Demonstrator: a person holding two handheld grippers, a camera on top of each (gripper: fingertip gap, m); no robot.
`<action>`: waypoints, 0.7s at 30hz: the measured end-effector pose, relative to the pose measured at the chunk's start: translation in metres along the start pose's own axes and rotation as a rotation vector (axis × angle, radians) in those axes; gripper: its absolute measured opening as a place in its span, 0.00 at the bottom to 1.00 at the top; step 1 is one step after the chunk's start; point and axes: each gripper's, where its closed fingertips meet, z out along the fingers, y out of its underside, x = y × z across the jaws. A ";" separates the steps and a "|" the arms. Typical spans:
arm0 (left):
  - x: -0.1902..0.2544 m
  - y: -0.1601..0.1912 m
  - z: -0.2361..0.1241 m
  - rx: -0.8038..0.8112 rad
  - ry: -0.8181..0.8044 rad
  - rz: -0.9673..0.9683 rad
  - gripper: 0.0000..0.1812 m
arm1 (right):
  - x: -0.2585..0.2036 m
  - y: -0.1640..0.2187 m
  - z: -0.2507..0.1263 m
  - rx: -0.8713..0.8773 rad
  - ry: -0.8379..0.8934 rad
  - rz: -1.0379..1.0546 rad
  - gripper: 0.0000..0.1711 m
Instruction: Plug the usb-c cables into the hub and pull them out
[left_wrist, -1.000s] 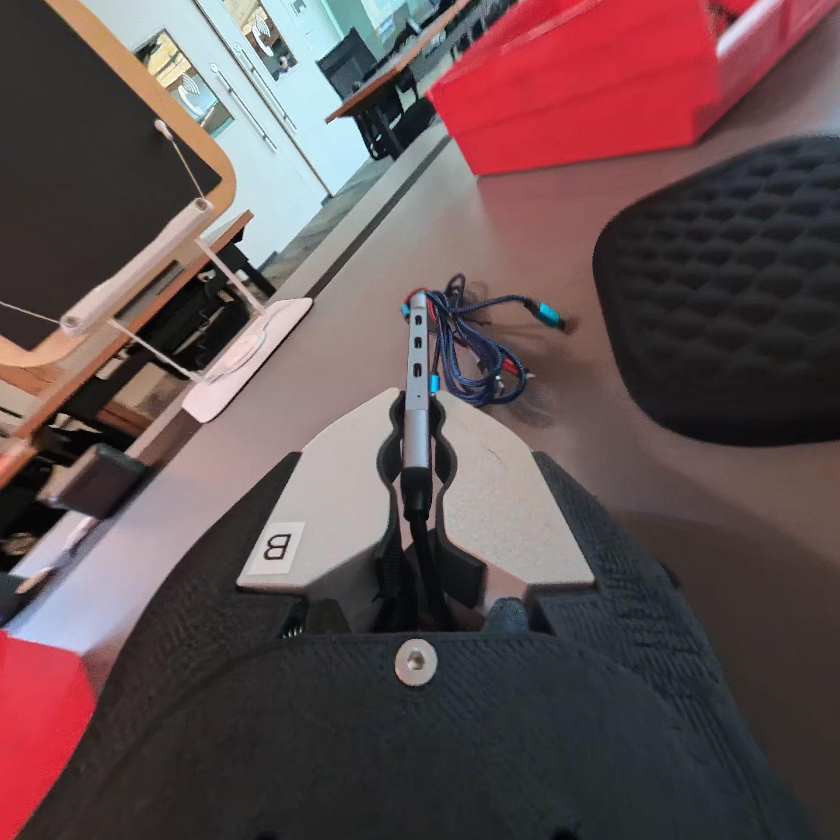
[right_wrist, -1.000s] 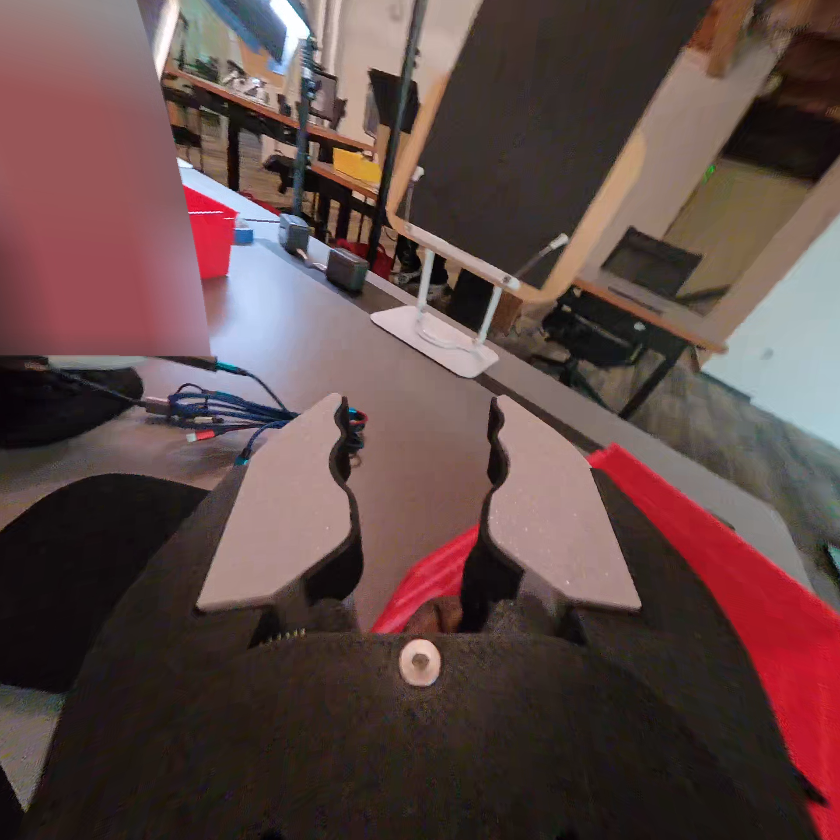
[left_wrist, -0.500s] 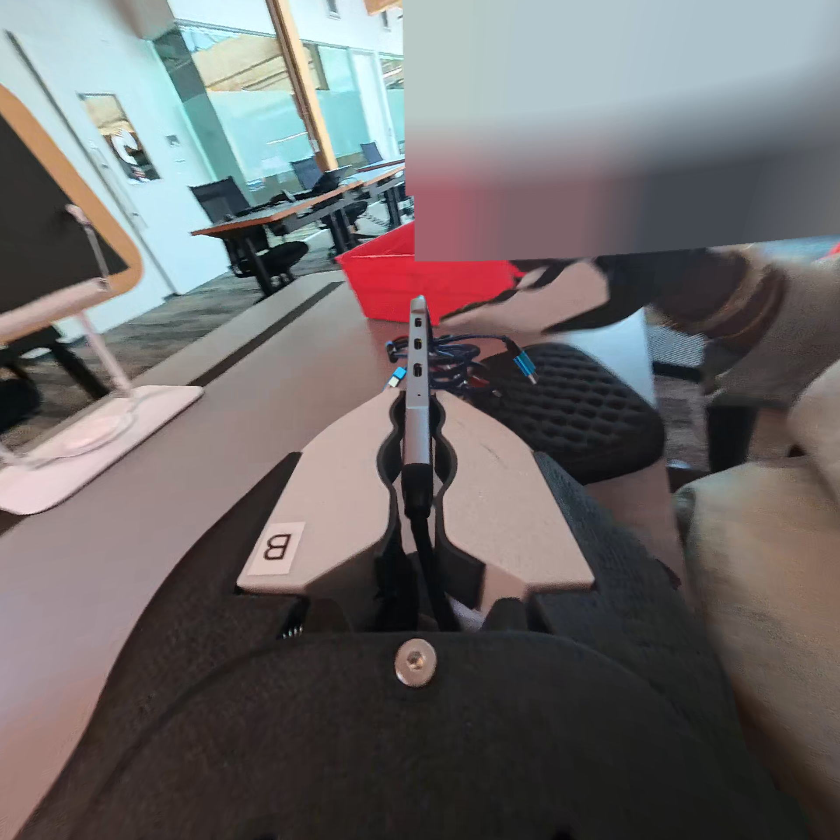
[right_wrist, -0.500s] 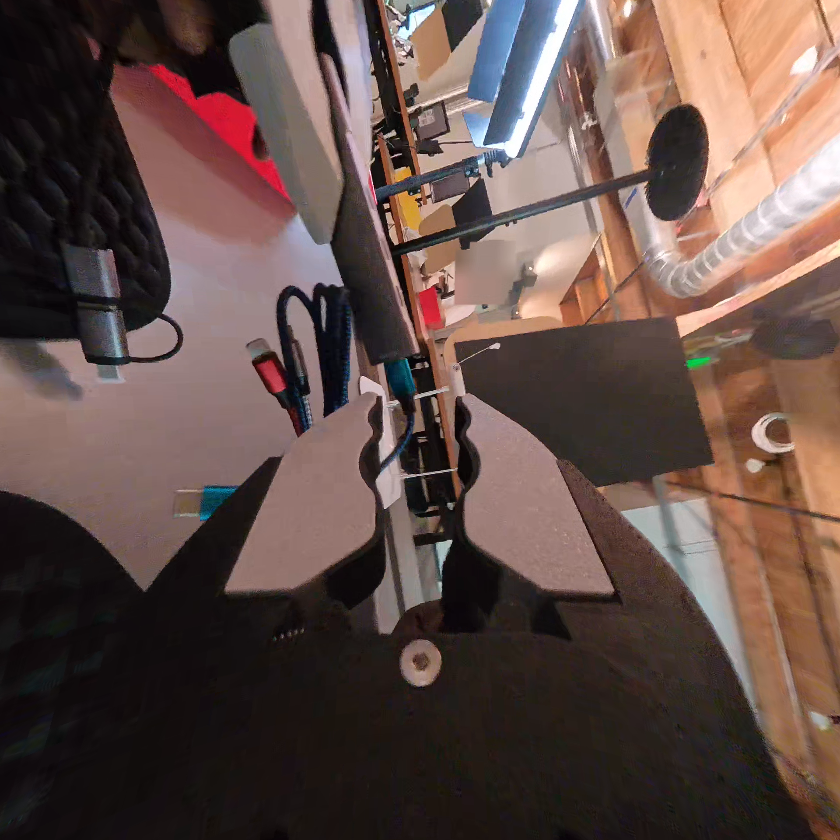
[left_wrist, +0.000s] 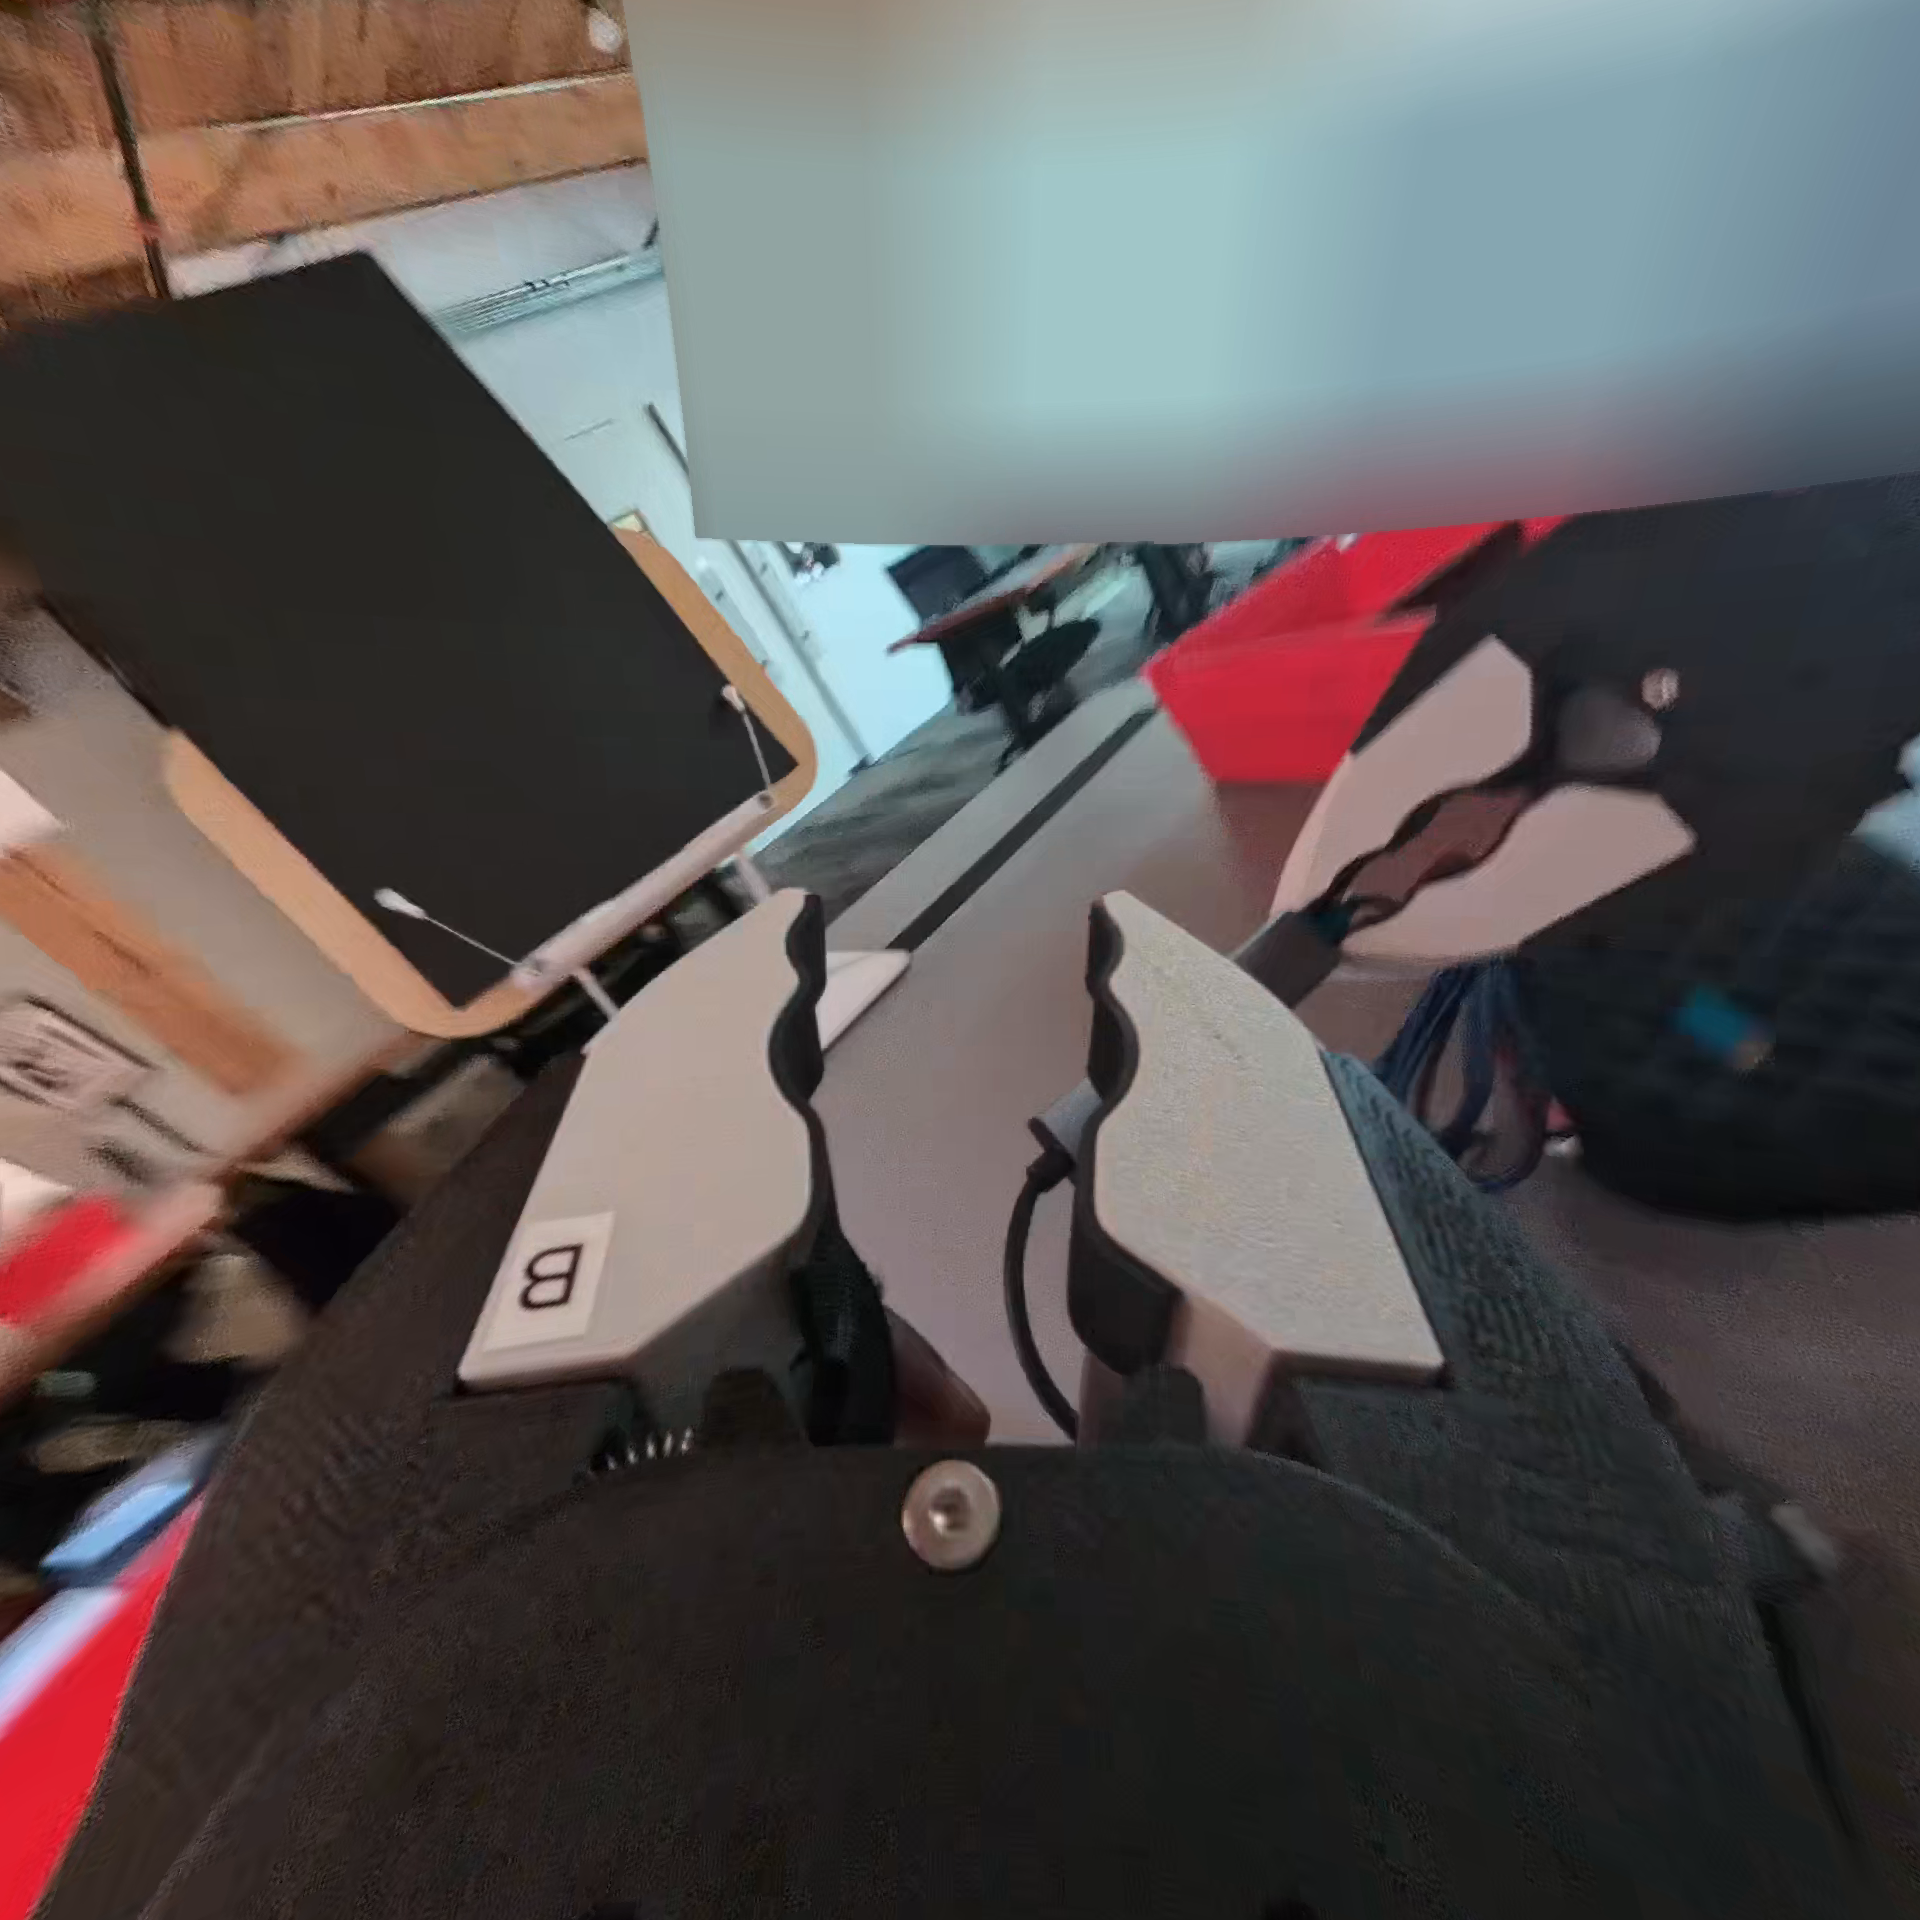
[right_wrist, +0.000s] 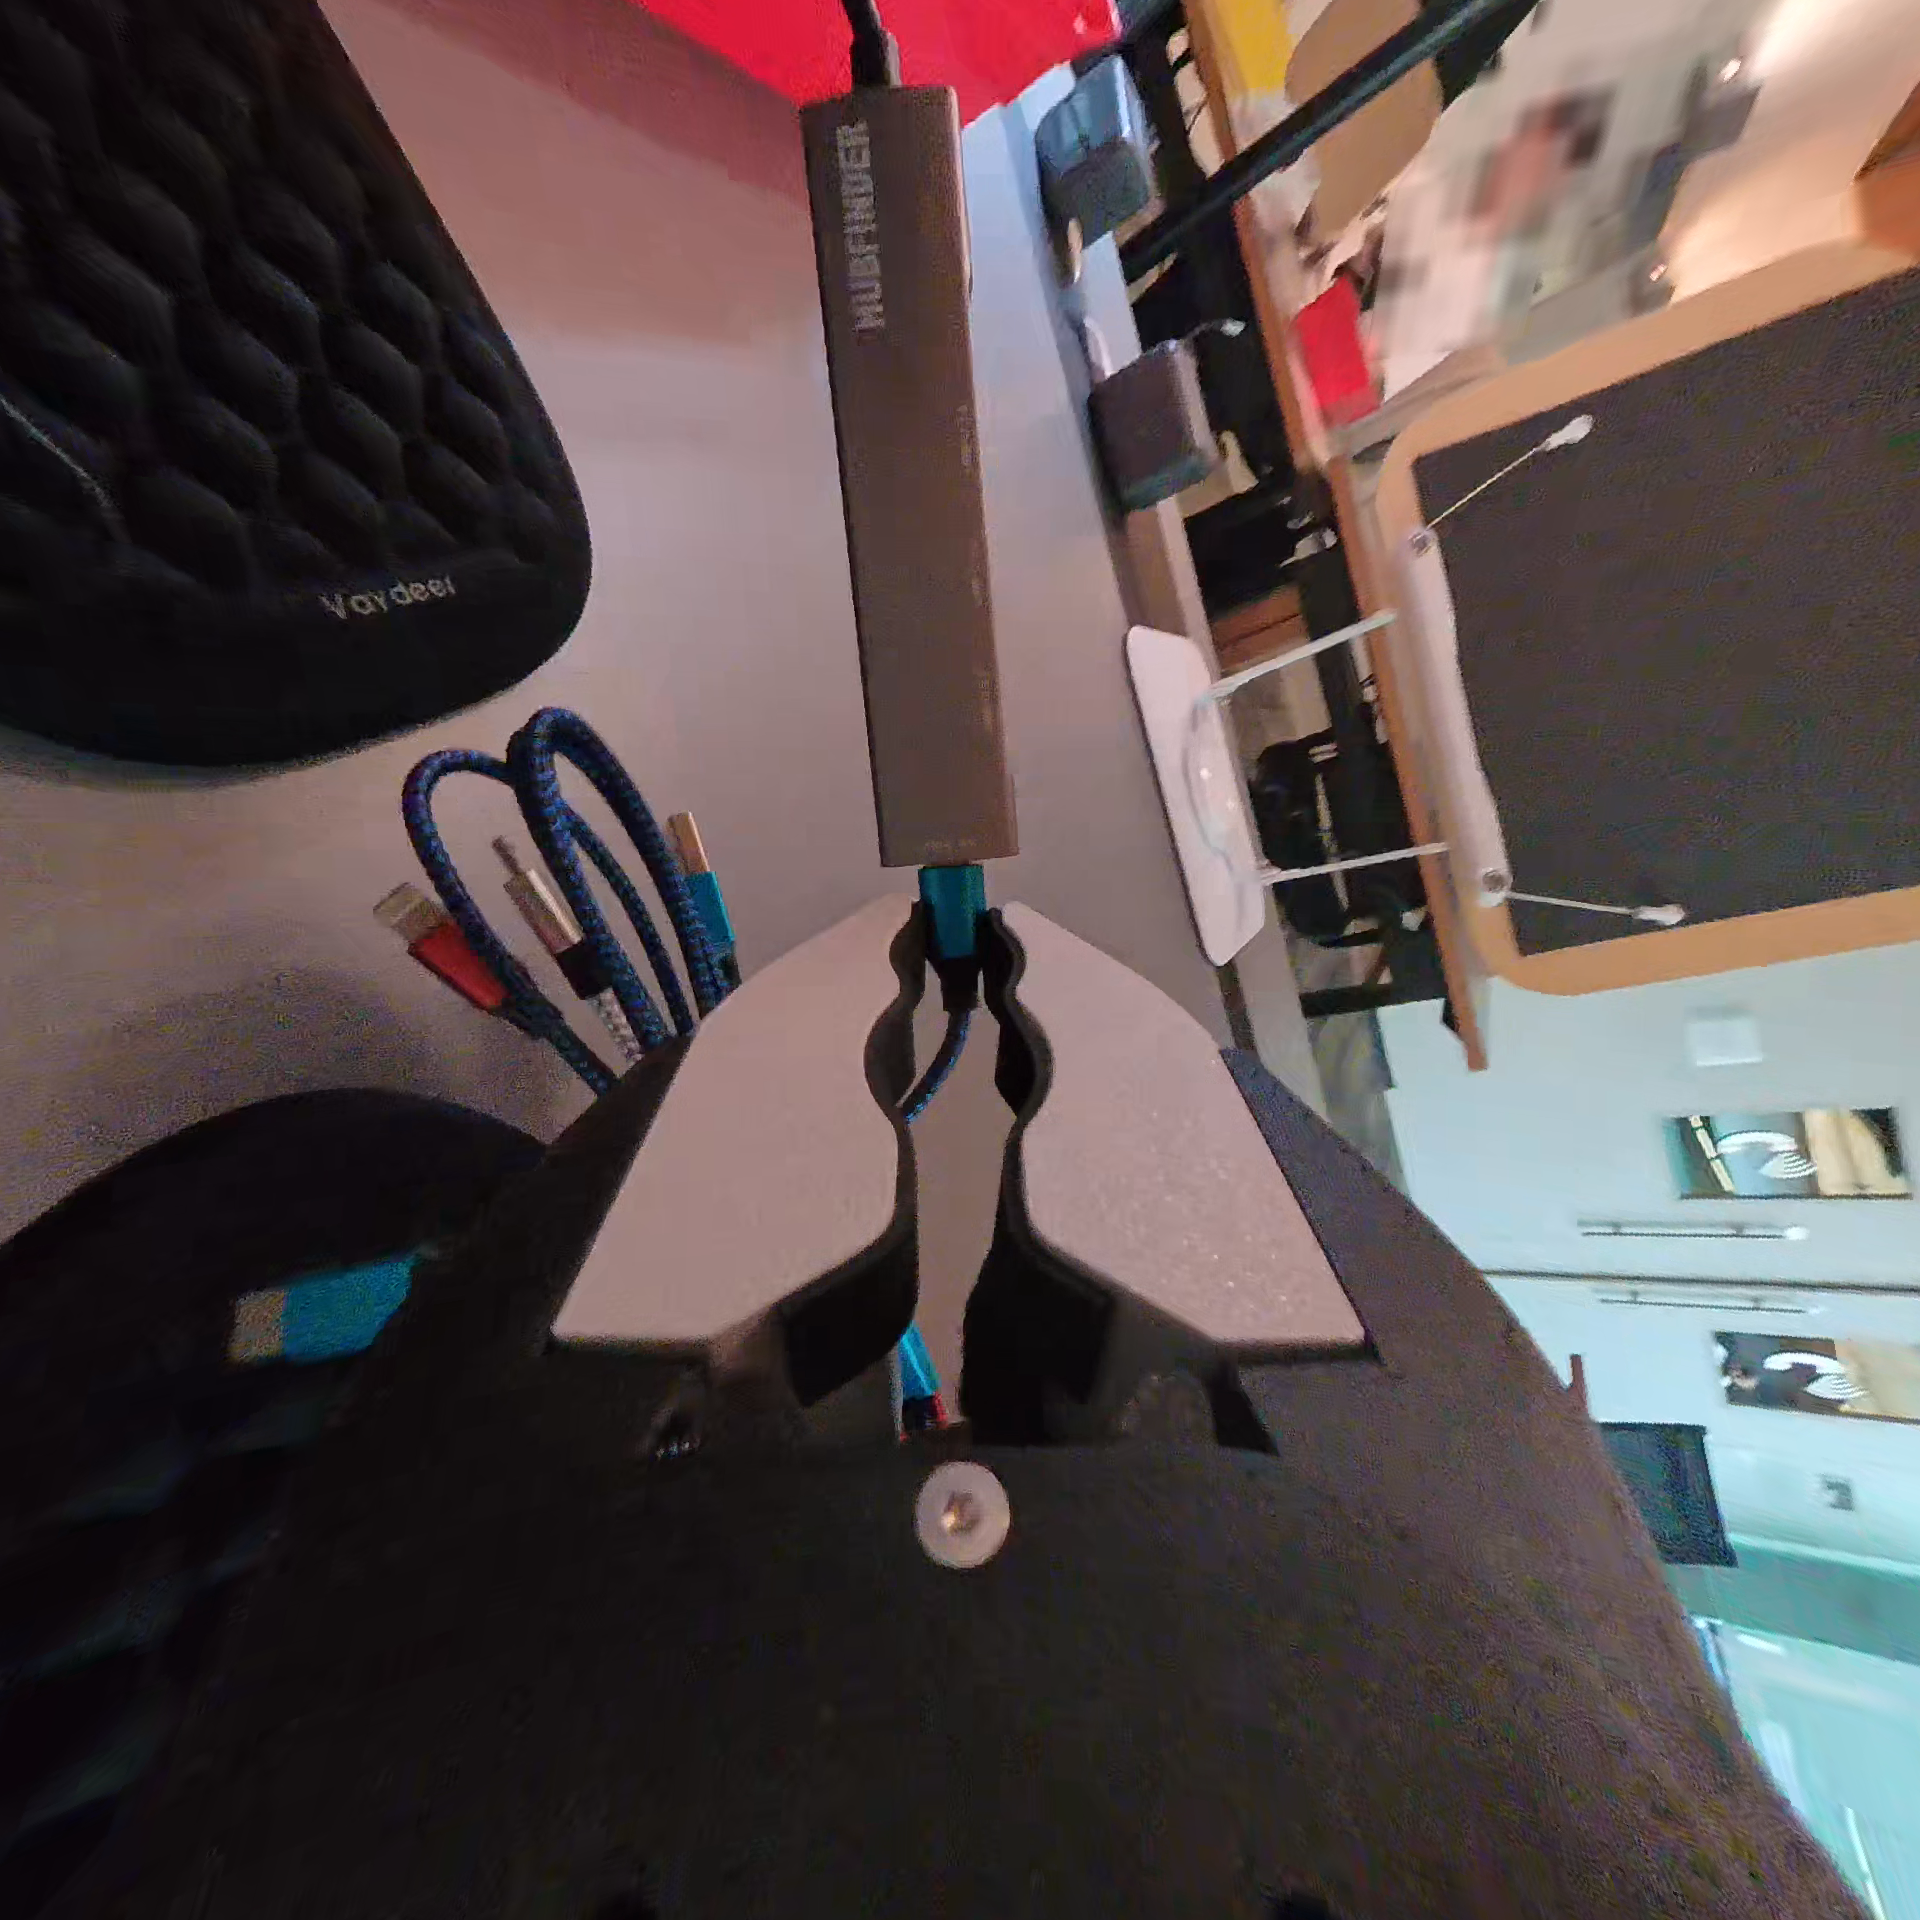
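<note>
While the right hand-held gripper (right_wrist: 951, 940) pinches the teal plug (right_wrist: 949, 909) at its very tips, the fingers nearly closed on it, the plug sits seated in the near end of the hub (right_wrist: 914, 468), which stretches straight ahead over the desk (right_wrist: 686, 364). The blue braided cord runs back between the fingers toward the palm. To my eye the plug is in, so the step in hand is likely the pull-out. A clean pull calls for drawing straight back along the hub's long axis, with no twist or sideways lean, since the grip is only on the plug's rear half and could slip.

Left of the right hand-held gripper lie spare cables (right_wrist: 582, 914) with red, silver and teal ends, and farther left a black pad (right_wrist: 239, 416).

The left hand-held gripper (left_wrist: 951, 935) stands wide open and holds nothing. The hub's dark lead (left_wrist: 1023, 1278) curves up just inside its right finger, and the hub passes beyond that finger toward the other tool. With nothing bracing the hub, it may drag along; closing the left fingers on its lead end first would steady it.
</note>
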 end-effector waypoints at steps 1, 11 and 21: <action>0.008 -0.002 0.003 -0.050 0.006 0.106 0.26 | -0.001 0.002 0.001 -0.020 -0.016 0.014 0.05; 0.081 0.043 0.035 -0.340 0.242 0.563 0.14 | -0.008 -0.018 -0.006 -0.009 -0.089 -0.008 0.06; 0.086 0.060 0.029 -0.453 0.306 0.595 0.22 | -0.015 -0.023 -0.009 0.005 -0.142 -0.031 0.06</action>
